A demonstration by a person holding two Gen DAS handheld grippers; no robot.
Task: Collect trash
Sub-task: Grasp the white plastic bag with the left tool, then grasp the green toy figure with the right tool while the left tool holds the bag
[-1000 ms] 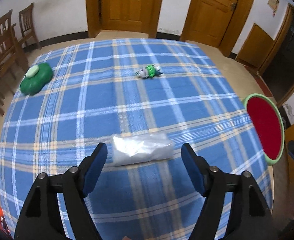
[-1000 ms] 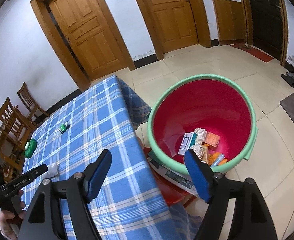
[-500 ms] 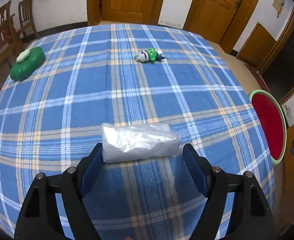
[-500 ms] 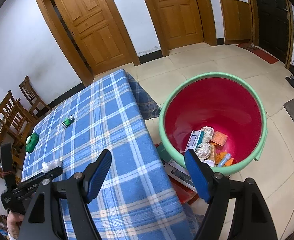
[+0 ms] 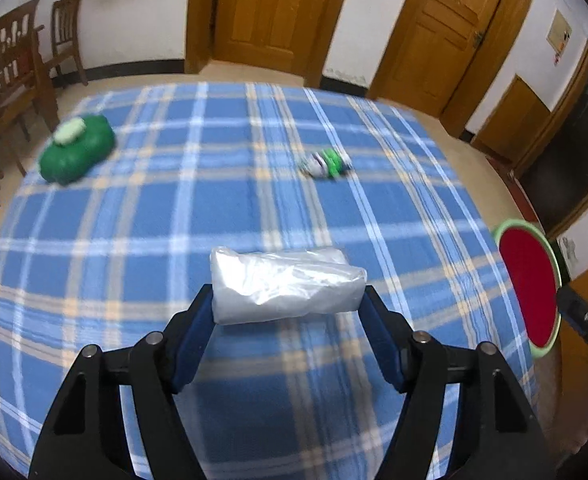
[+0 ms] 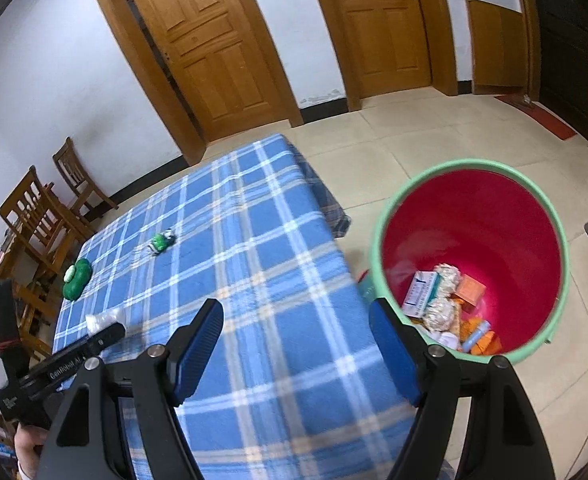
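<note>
My left gripper (image 5: 288, 308) is lowered over the clear plastic bag (image 5: 284, 286), which lies crosswise on the blue checked tablecloth (image 5: 222, 208). Its jaws are closing, the bag's two ends sitting right at the blue pads (image 5: 192, 334); I cannot tell whether the pads press it yet, so I judge the grip not made. The bag lies lengthwise across the gap, so the jaws must take it end to end, and I expect it to crumple rather than resist.

My right gripper (image 6: 296, 354) hangs released, nothing between its fingers, over the table's near edge with the bin at 2 o'clock. I judge it is parked there to leave the left its approach.

Remaining on the cloth in the left view: a crumpled green-and-white wrapper (image 5: 326, 164) at 12 o'clock, and a green clover-shaped box (image 5: 76, 152) with a pale lid at 10 o'clock; whether the box is trash I cannot say.

Container: a red bin with a green rim (image 6: 470, 236) stands on the floor just beside the table. It holds a small carton, crumpled paper balls, an orange packet and other scraps at the bottom; most of its depth is unfilled.
</note>
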